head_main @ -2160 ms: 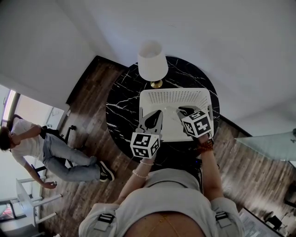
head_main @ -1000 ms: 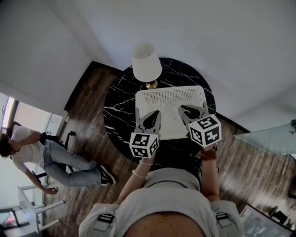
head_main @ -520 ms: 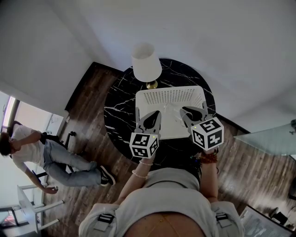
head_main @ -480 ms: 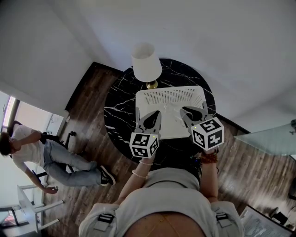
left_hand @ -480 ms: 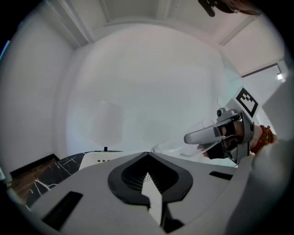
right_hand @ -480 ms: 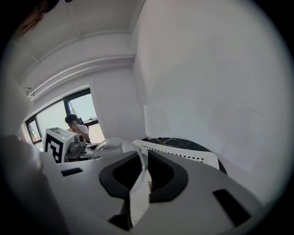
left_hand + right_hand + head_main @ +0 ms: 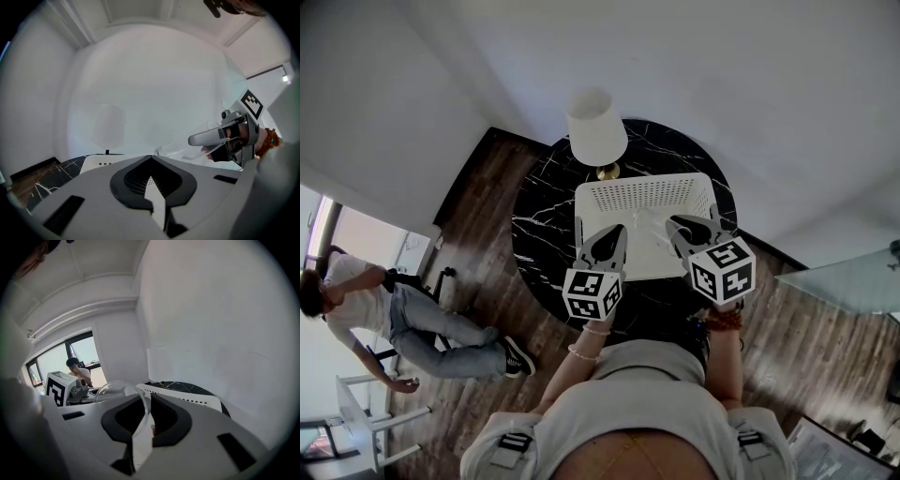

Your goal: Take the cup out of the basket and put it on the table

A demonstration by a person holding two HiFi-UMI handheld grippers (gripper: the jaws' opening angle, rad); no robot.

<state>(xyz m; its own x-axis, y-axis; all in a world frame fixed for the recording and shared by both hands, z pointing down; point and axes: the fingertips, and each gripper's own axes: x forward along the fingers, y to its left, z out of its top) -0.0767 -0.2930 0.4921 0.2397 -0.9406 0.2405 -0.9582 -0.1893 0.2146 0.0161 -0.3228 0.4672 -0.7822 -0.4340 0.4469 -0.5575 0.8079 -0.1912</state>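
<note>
Over white perforated plastic basket (image 7: 642,199), right gripper (image 7: 689,228) jaws clamp wall of clear glass cup (image 7: 112,391). Bare round black marble table (image 7: 542,217) lies leftward. Left gripper (image 7: 605,242) jaws together, empty.

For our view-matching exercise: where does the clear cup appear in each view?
Head view: cup, centre, over the basket, at the right gripper.
Left gripper view: cup right of centre.
Right gripper view: cup lower centre, in the gripper.
Shared landmark: the white basket.
</note>
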